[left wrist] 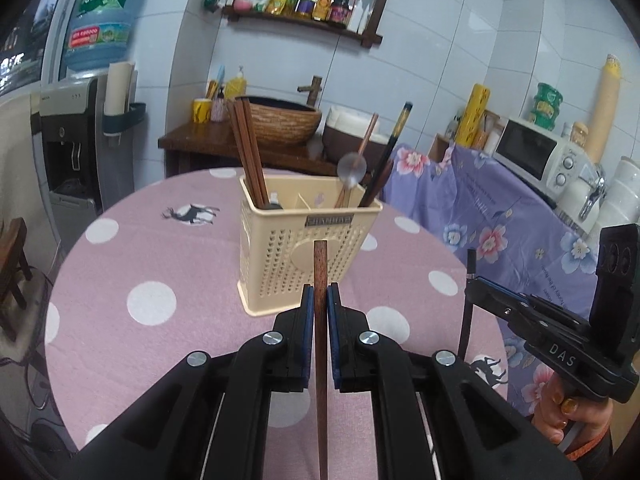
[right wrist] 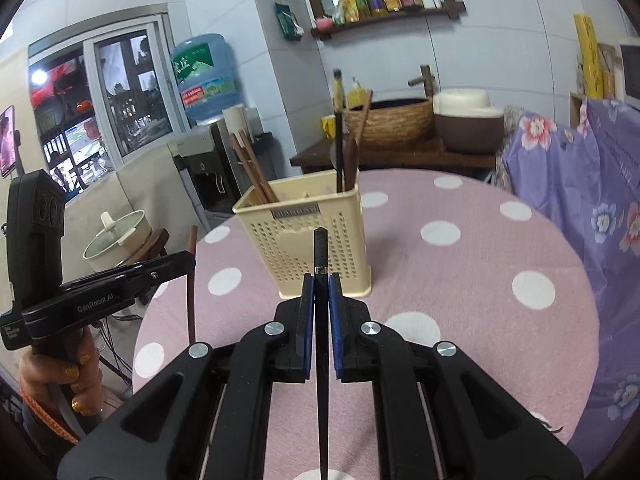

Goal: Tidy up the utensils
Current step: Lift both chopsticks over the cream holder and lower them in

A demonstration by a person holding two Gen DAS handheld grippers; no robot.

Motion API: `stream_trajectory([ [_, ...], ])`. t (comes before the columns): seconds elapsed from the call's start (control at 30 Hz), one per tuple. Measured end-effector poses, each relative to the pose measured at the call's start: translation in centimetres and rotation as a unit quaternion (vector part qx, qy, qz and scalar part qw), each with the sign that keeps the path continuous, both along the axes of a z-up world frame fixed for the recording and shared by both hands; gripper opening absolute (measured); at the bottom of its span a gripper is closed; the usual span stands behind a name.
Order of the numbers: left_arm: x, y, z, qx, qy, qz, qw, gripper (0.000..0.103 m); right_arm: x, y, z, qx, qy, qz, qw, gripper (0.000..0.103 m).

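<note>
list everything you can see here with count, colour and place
utensil holder: 1, cream, on the table
table: 1, pink cloth with white dots
brown chopsticks: pair, left compartment of the holder
black chopstick: 1, right compartment
spoon: 1, clear bowl, right compartment
microwave: 1, white, counter on the right
water bottle: 1, blue, on the dispenser
left gripper: jaws shut on a brown chopstick
right gripper: jaws shut on a dark chopstick
</note>
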State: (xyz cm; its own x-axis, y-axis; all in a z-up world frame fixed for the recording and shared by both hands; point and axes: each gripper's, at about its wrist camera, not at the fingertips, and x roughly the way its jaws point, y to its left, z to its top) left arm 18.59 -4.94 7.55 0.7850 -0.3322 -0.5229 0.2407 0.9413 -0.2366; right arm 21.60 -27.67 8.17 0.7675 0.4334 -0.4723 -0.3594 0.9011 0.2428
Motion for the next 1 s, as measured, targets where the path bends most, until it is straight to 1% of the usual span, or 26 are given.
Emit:
stream_trajectory([
  [0.13,-0.5,1.0,1.1,-0.005,-0.016,0.010,0.9998,0.008,-0.7,0.5,1.2,-0.001,-0.013,0.002,1.000,0.008],
  [0.27,-0.8,1.3,1.7,-0.004,-0.027,0.010,0.9996,0.008,-0.9,1.0,1.6,-0.002,-0.015,0.002,1.000,0.008],
  [0.6,-0.5,1.1,2.0,-0.009,-0.030,0.006,0.9995,0.008,-0.8,1.7,1.9,-0.006,-0.016,0.000,1.000,0.008],
  [1.0,-0.3,1.4,2.8,-0.013,-0.041,0.001,0.9991,0.008,-0.2,1.8,3.1,-0.006,-0.025,0.003,1.000,0.008],
])
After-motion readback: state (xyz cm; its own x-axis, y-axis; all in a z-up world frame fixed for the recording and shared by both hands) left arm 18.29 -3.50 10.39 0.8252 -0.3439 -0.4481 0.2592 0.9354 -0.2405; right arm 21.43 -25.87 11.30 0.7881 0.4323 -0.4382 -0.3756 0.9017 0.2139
